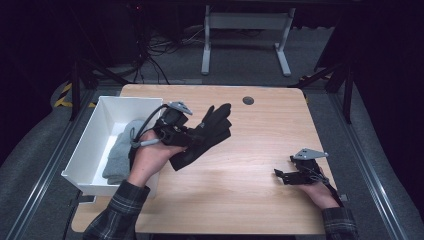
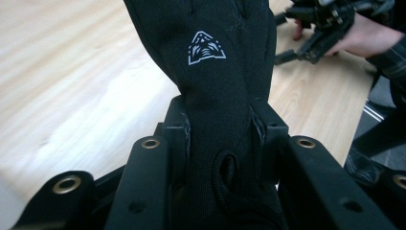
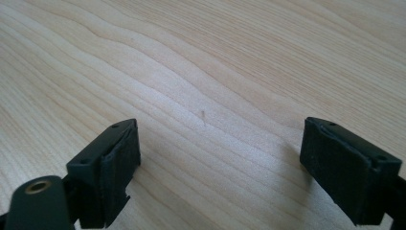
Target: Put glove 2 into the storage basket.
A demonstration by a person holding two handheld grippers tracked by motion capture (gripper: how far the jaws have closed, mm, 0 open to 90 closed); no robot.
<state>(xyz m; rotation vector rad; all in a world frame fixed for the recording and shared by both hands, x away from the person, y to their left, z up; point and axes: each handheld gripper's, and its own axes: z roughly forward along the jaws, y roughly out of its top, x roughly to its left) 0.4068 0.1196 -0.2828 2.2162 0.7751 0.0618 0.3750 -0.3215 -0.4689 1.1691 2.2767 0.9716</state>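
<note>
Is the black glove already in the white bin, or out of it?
Out. The left gripper holds the black glove clamped above the wooden table, beside the white bin, which holds grey cloth.

a light wooden table [image 1: 235, 170] with rounded corners carries the scene; its grain runs across the top in pale wavy bands (plainest in the right gripper view, where bare wood [image 3: 201, 62] lies between the jaws). a small dark round grommet [image 1: 248, 100] sits in the top near the far edge. at the left edge stands a white rectangular bin [image 1: 95, 135], its near corner reaching past the table's side, with a grey folded cloth [image 1: 121, 152] inside it. the right gripper [image 1: 281, 174] rests low on the wood near the right edge, with the hand behind it. the middle of the top is bare wood.
</note>
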